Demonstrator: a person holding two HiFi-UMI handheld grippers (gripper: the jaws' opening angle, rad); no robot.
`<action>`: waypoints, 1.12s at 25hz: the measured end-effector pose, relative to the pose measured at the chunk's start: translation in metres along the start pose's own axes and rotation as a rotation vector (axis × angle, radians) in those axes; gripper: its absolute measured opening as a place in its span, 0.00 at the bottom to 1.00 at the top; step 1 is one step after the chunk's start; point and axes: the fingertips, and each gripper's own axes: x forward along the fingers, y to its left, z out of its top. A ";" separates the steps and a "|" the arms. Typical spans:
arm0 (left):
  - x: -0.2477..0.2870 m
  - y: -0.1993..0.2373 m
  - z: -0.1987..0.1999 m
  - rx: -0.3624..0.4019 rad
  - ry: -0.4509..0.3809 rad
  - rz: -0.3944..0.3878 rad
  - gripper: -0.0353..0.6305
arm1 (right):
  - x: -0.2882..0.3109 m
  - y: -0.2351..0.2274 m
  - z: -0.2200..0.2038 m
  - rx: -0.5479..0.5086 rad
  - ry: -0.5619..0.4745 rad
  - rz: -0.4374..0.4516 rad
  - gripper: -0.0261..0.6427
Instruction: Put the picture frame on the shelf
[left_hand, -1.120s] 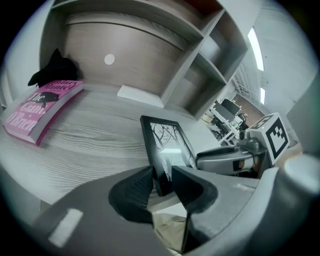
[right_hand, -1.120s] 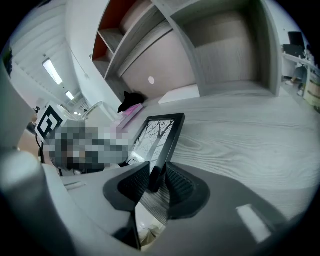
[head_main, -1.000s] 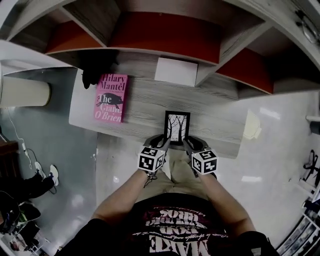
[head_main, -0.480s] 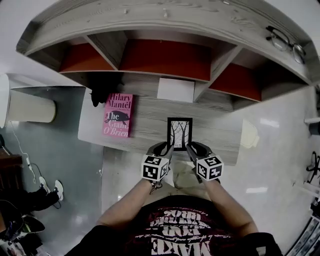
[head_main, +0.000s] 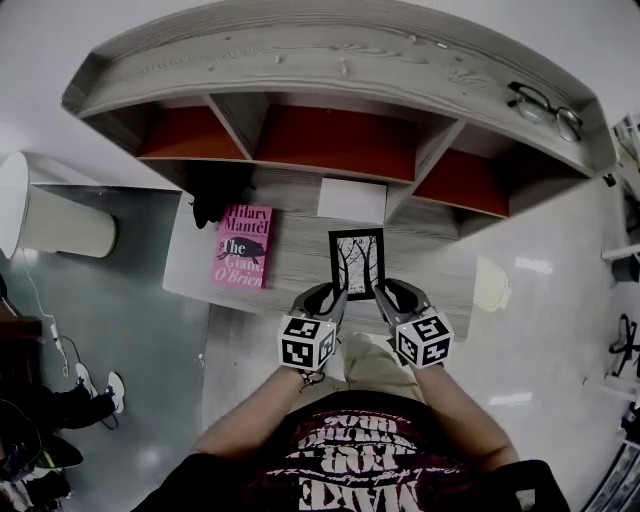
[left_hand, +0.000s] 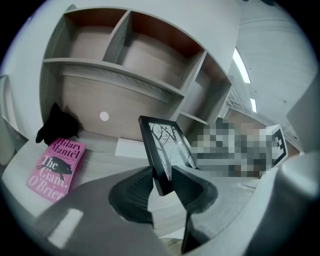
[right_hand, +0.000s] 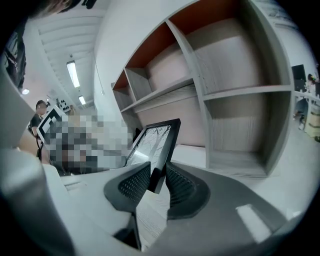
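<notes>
A small black picture frame with a bare-tree print is held up off the grey desk, in front of the shelf unit. My left gripper is shut on the picture frame's lower left corner. My right gripper is shut on its lower right corner. In the left gripper view the picture frame stands upright, its glass turned right. In the right gripper view the picture frame leans back toward the cubbies.
A pink book lies on the desk at the left beside a black object. A white sheet lies under the middle cubby. Glasses rest on the shelf top at right. A cream cylinder stands at far left.
Both grippers have lifted the picture frame off the desk and carried it slightly toward the shelf. The head view has tipped up, showing the shelf top.
</notes>
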 end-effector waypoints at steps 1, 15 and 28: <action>-0.003 -0.001 0.006 0.007 -0.013 0.002 0.23 | -0.001 0.001 0.006 -0.008 -0.010 0.002 0.20; -0.039 -0.008 0.061 0.042 -0.142 0.054 0.23 | -0.016 0.021 0.071 -0.037 -0.135 0.070 0.20; -0.040 -0.017 0.113 0.043 -0.261 0.132 0.23 | -0.019 0.007 0.129 -0.114 -0.216 0.157 0.19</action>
